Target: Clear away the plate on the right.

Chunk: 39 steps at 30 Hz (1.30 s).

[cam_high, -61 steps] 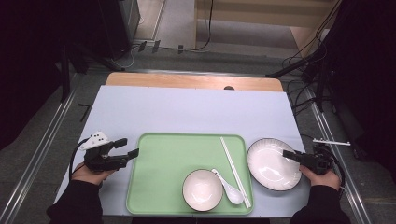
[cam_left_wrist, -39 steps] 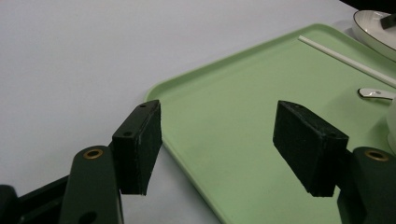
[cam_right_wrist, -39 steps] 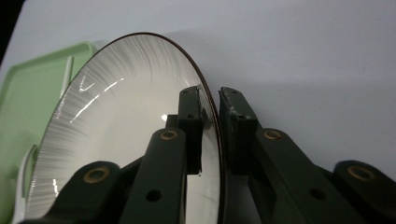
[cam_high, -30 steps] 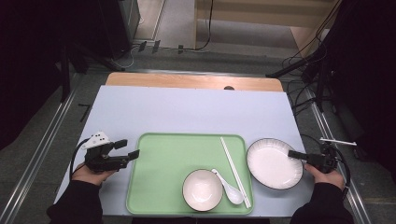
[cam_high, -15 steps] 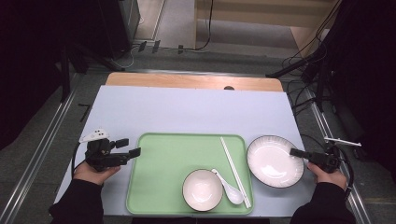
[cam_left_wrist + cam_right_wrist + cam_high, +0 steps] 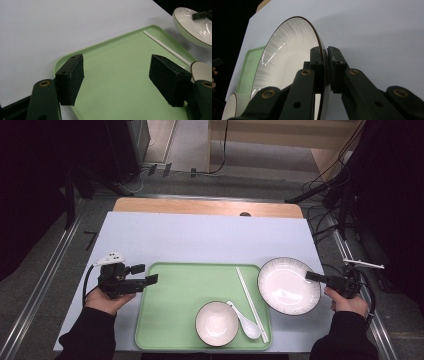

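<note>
Reaching over the green tray's (image 6: 170, 320) left edge, the left gripper (image 6: 150, 280) has its jaws wide apart with nothing between them. Farther right, the right gripper (image 6: 311, 276) pinches the big white plate's (image 6: 287, 285) rim beside the tray.

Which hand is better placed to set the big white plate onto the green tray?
Right: its tongs already pinch the plate by its rim, beside the tray. The left tongs stand open, holding nothing, over the tray's other end.

A lab-like recording space: black curtains (image 6: 45, 180), floor cables (image 6: 325, 185) and metal rails (image 6: 40, 290) ring the table (image 6: 200, 237).
</note>
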Motion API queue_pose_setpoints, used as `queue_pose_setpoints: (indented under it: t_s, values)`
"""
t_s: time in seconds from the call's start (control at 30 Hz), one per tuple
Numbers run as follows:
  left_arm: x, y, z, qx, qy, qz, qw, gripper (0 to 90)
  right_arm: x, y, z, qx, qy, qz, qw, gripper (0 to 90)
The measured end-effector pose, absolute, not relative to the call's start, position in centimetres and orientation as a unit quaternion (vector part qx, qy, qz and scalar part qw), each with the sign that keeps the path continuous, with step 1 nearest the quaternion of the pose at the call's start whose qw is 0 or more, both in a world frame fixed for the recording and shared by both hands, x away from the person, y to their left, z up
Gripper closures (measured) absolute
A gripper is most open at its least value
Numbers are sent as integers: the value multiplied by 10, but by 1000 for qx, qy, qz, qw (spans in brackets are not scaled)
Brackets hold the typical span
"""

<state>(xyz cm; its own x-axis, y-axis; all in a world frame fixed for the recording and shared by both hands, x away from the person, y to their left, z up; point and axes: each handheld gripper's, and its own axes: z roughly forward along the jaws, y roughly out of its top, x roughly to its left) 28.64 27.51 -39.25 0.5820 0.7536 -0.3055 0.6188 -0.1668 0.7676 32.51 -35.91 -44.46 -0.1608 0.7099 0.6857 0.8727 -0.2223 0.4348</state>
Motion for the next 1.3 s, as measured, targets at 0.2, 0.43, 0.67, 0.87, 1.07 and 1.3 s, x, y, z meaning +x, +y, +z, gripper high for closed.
queue_pose_setpoints:
  t_s: [0.2,0.43,0.67,0.87,1.07,1.3]
  values:
    - [296,263,-386,761,447,65,464,284,341,-340,-435,-631,-618,-458,101,844]
    - [306,253,-380,763,446,70,462,290,363,-310,-423,-619,-631,-458,98,845]
    - [317,242,-378,763,449,67,461,298,382,-279,-419,-608,-639,-458,109,844]
    - [324,228,-377,770,446,63,452,319,393,-252,-418,-599,-647,-457,121,845]
    - [330,212,-381,772,448,63,448,348,398,-230,-419,-590,-647,-465,132,844]
    - [336,192,-386,761,457,54,458,391,404,-205,-420,-580,-654,-465,142,843]
